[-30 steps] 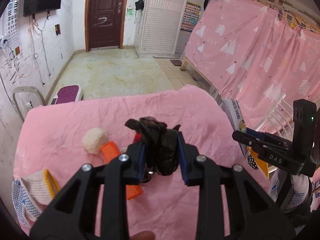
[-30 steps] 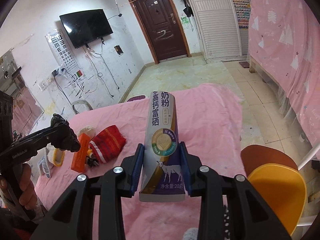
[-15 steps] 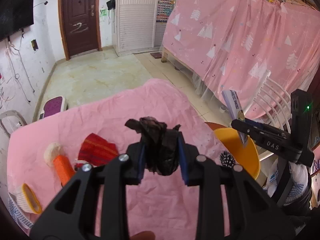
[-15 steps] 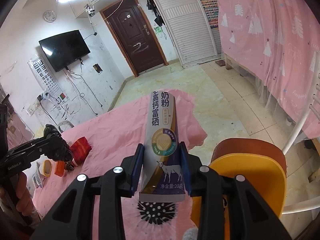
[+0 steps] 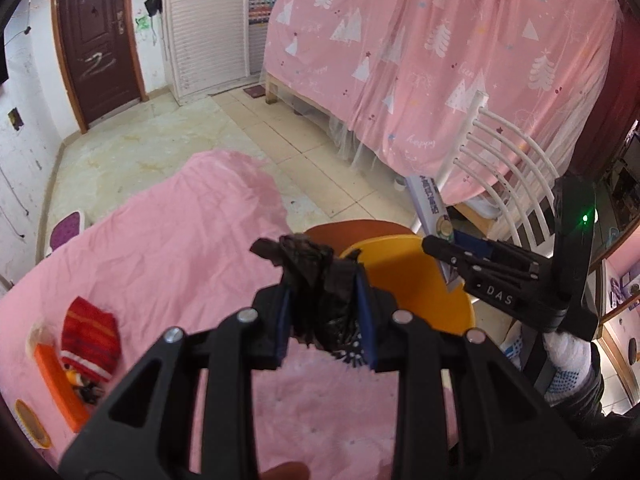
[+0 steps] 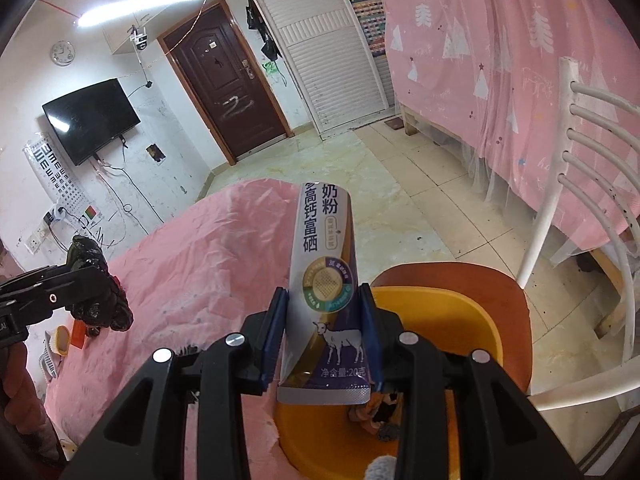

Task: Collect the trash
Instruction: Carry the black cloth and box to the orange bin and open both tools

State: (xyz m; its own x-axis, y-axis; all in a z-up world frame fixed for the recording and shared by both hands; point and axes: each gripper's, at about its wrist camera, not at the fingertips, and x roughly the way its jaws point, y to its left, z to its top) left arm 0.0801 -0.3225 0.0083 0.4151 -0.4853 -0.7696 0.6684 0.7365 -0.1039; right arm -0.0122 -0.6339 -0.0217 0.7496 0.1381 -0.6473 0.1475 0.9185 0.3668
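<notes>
A: Dropping too early is the risk: the yellow bin (image 6: 476, 320) on the chair seat is overhung only partly, so the milk-powder sachet (image 6: 326, 300) pinched in the right gripper (image 6: 325, 340) fingers could be landed on the pink tabletop (image 5: 180, 240).

B: And the crumpled black bag (image 5: 320, 292) clamped in the left gripper (image 5: 324, 320)?

A: Likewise. One bin, one sachet, one bag are counted.

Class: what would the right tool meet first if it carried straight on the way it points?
Probably the orange bin. The right tool, shut on the milk powder sachet, points down over the bin's opening, which sits on the brown chair seat. Depth is uncertain.
</notes>
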